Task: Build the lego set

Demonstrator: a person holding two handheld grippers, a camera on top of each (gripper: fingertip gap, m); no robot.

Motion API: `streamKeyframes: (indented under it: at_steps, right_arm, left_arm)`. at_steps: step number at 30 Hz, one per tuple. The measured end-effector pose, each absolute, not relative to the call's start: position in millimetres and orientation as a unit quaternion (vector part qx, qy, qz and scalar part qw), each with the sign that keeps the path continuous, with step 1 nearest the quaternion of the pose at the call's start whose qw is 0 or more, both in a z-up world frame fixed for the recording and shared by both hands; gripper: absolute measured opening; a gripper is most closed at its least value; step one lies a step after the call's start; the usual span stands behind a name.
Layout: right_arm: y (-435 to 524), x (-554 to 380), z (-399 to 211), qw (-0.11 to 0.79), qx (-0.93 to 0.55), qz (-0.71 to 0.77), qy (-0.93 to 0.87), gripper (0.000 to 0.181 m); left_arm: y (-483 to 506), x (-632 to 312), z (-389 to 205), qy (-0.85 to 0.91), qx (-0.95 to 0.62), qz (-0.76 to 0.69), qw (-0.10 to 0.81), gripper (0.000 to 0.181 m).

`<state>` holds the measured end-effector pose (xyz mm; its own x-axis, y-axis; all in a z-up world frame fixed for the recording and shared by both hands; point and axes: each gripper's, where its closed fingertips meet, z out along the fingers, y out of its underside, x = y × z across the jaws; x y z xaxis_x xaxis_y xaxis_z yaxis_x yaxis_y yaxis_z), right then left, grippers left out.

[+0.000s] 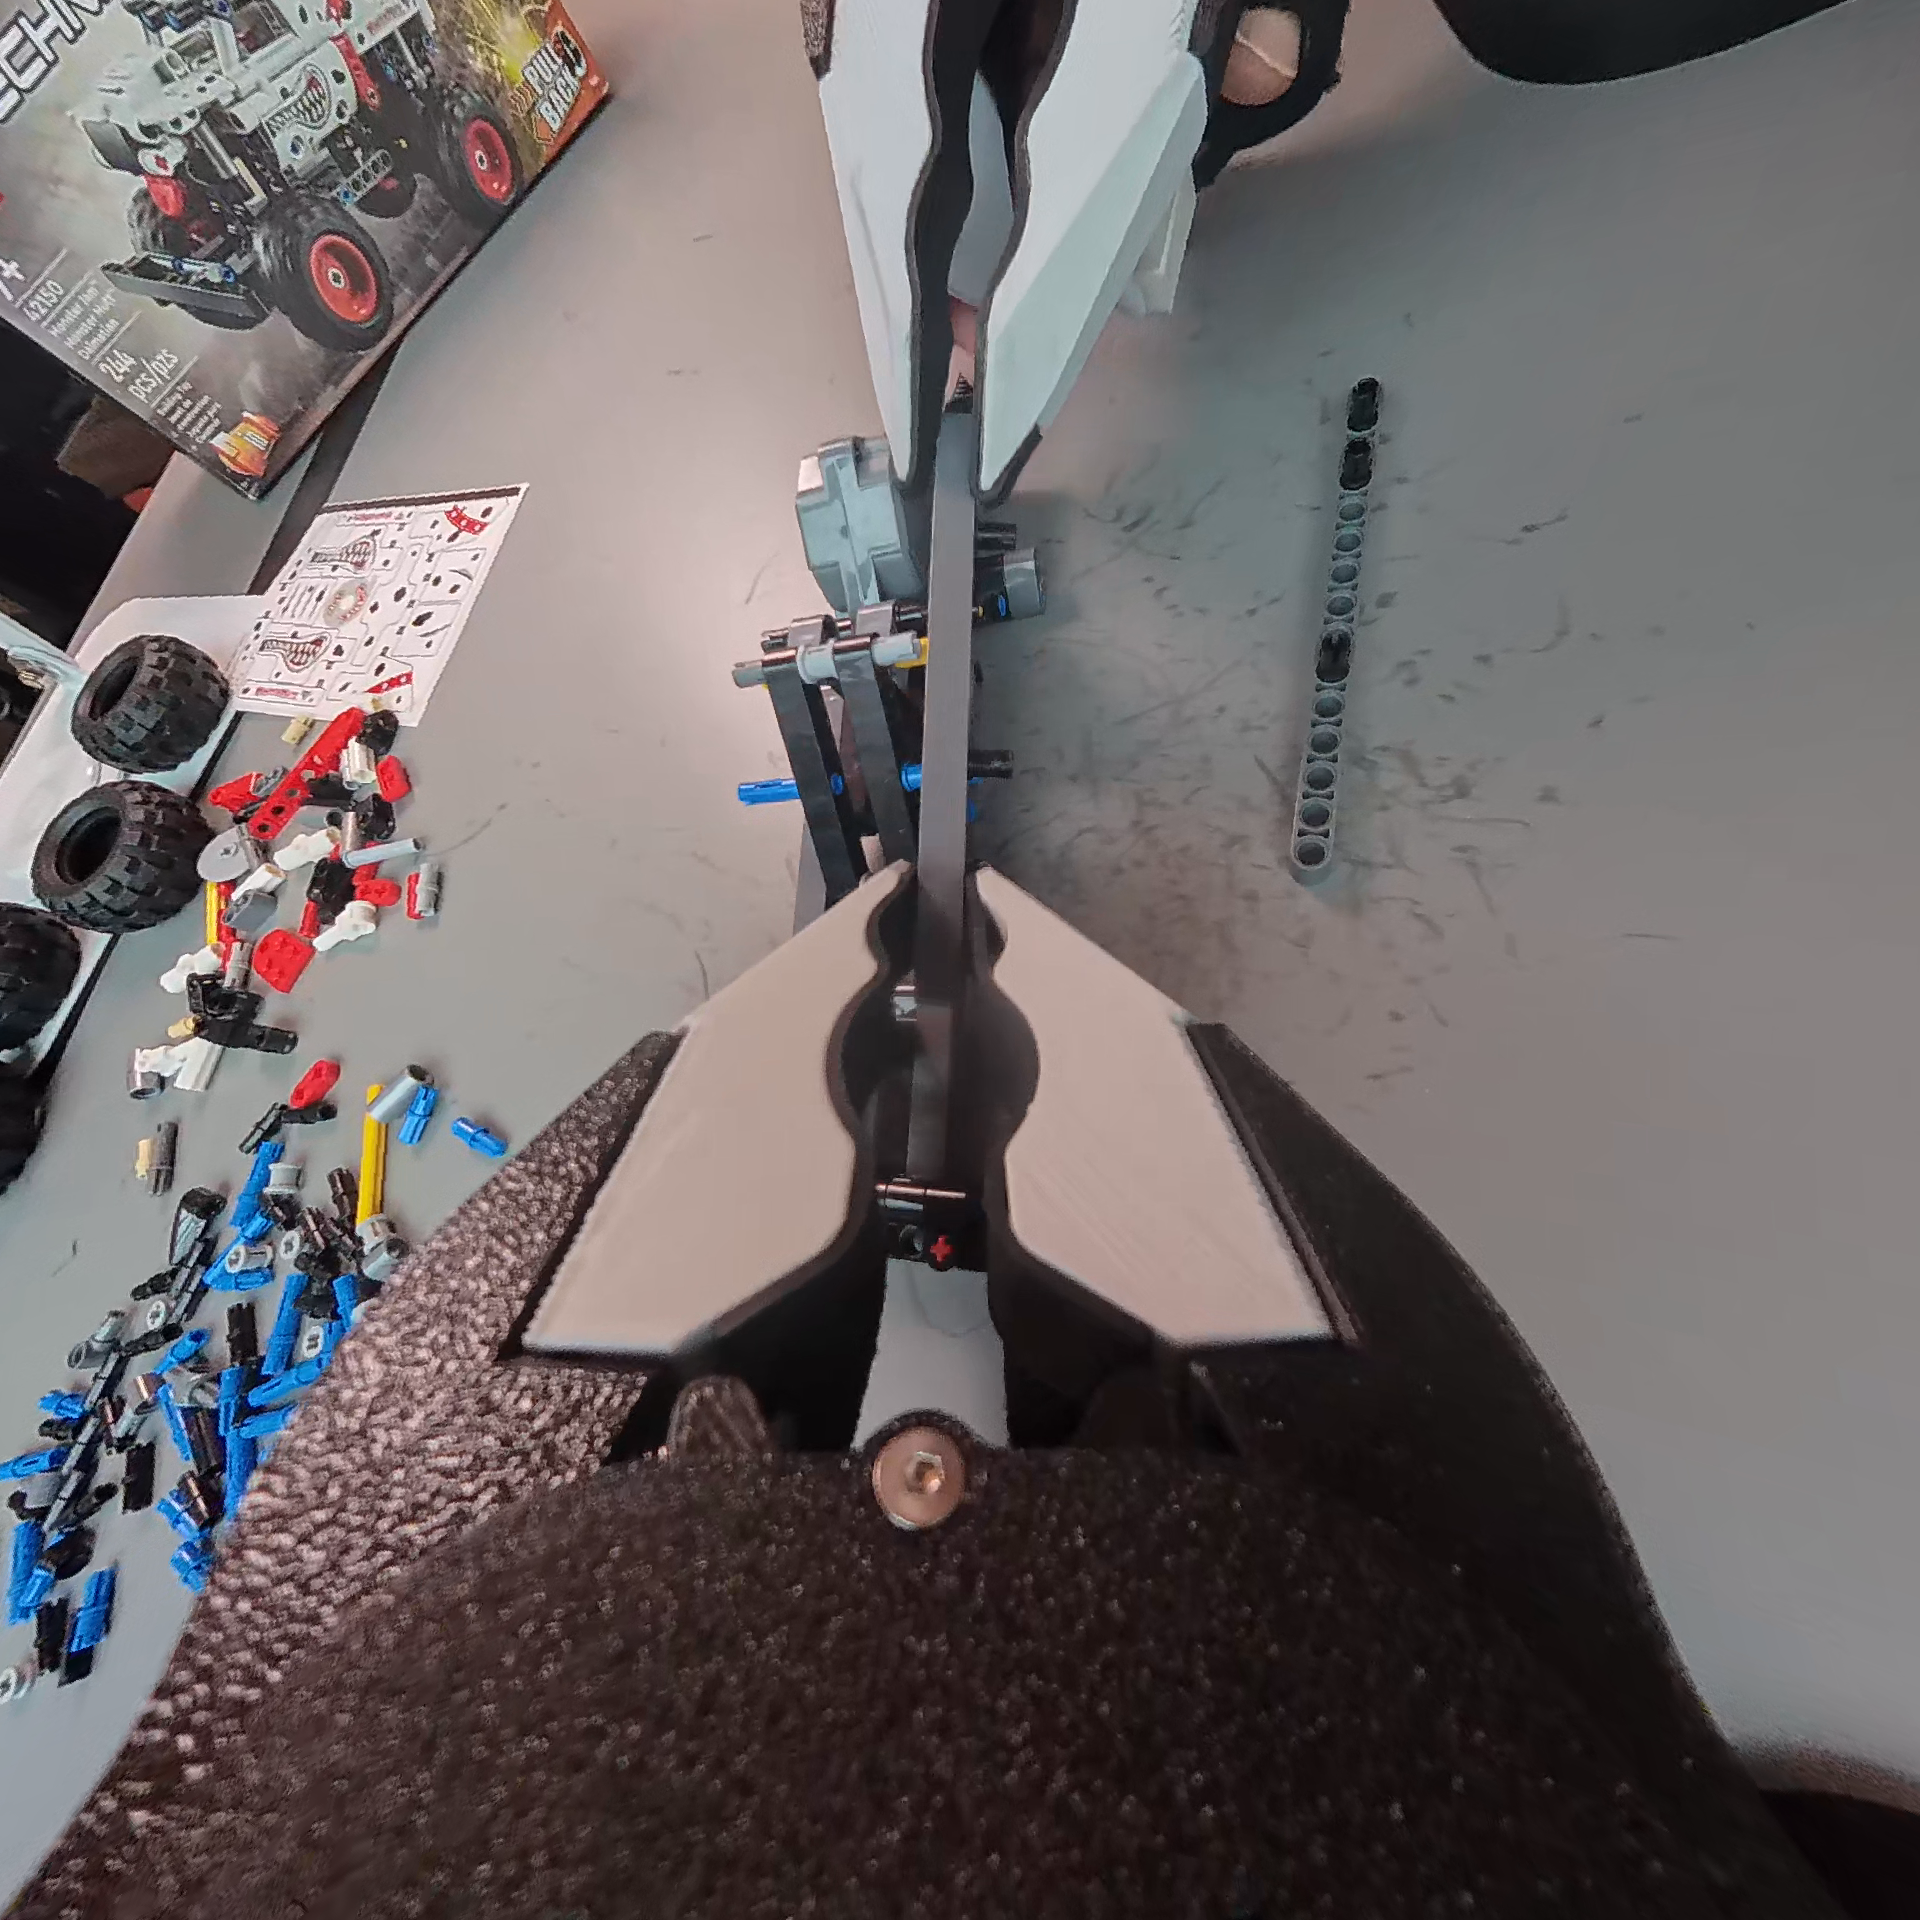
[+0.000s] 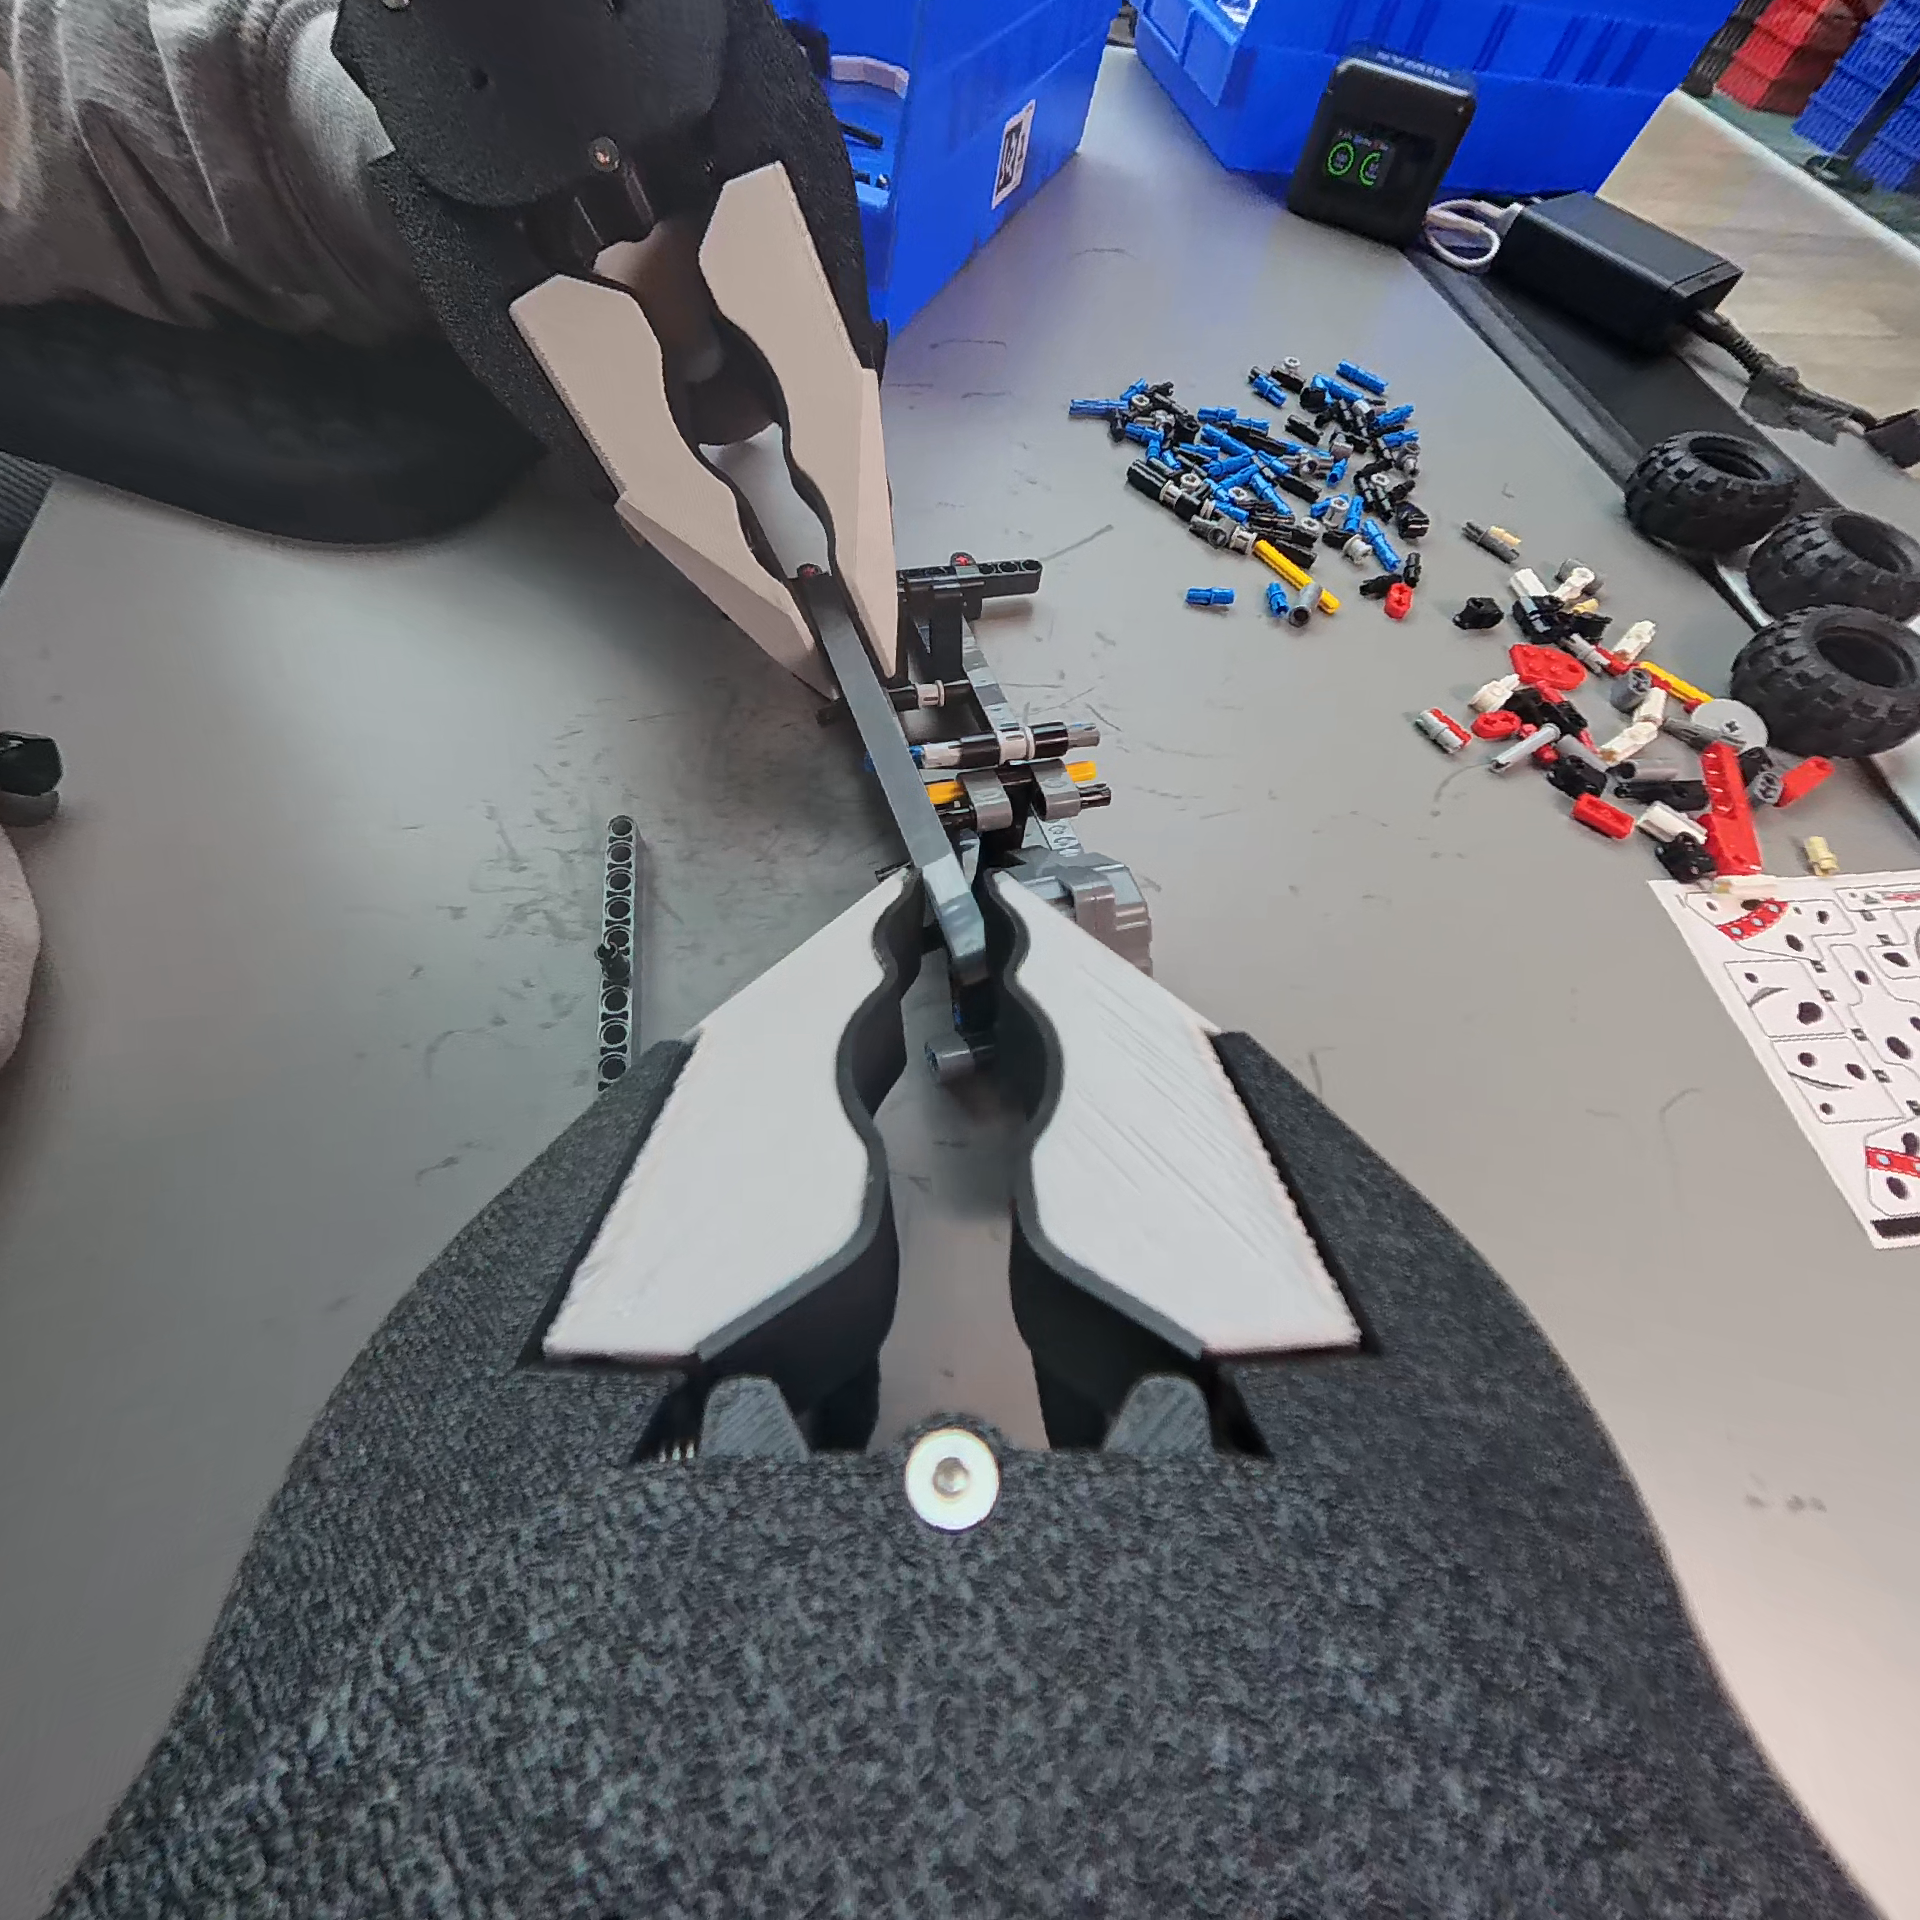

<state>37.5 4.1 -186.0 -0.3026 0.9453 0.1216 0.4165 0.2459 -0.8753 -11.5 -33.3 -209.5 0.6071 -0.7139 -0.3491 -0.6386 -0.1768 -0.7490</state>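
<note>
The left gripper [image 1: 940, 883] is closed on the near end of a long dark grey beam [image 1: 948, 665], its fingers pinching the beam's flat sides. The beam runs straight ahead from it, long axis in line with the fingers, to the right gripper [image 1: 951, 457], which faces back toward it and is clamped on the far end. In the right wrist view the same holds in mirror: the right gripper [image 2: 961, 904] grips one end and the beam [image 2: 883, 727] slants away up and left to the left gripper [image 2: 831, 634] at the other. Each gripper has one end, so neither is nearer; the beam is bridged between them.

Just under and beside the beam sits the partly built chassis [image 1: 852, 707], resting on the surface [image 1: 1558, 1143]. It lies parallel to the beam, with black liftarms, blue pins and a grey motor block [image 1: 847, 520] close to the right gripper's end. Whether the beam's holes already sit on the chassis pins cannot be told; it looks pressed against that side.

The coming move, I judge, turns on keeping the beam parallel to the chassis and pushing sideways, evenly at both ends.

Right of the left gripper a lighter grey holed beam [image 1: 1335, 634] lies loose. To its left are loose pins and connectors [image 1: 260, 1039], black tyres [image 1: 135, 779], a sticker sheet [image 1: 384, 603] and the set's box [image 1: 270, 187].
</note>
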Motion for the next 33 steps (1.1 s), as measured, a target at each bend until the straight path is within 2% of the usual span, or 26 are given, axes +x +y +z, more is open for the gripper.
streamKeyframes:
  at_steps: [11, 14, 20, 25, 33]
  right_arm:
    - [13, 38, -176, 0.369, -0.479, 0.389, -0.695, 0.017]
    - [15, 38, -174, 0.373, -0.479, 0.392, -0.691, 0.023]
    - [22, 41, -188, 0.356, -0.487, 0.372, -0.705, 0.047]
    - [25, 40, -201, 0.357, -0.480, 0.339, -0.727, 0.046]
    - [32, 37, -202, 0.366, -0.478, 0.329, -0.728, 0.031]
  left_arm:
    - [-33, -12, -209, 0.439, -0.767, -0.046, 0.466, 0.010]
    - [-33, -12, -209, 0.439, -0.767, -0.045, 0.466, 0.009]
    - [-33, -12, -209, 0.440, -0.766, -0.046, 0.466, 0.009]
    - [-33, -12, -209, 0.442, -0.767, -0.046, 0.463, 0.009]
    - [-32, -12, -210, 0.441, -0.769, -0.045, 0.461, 0.009]
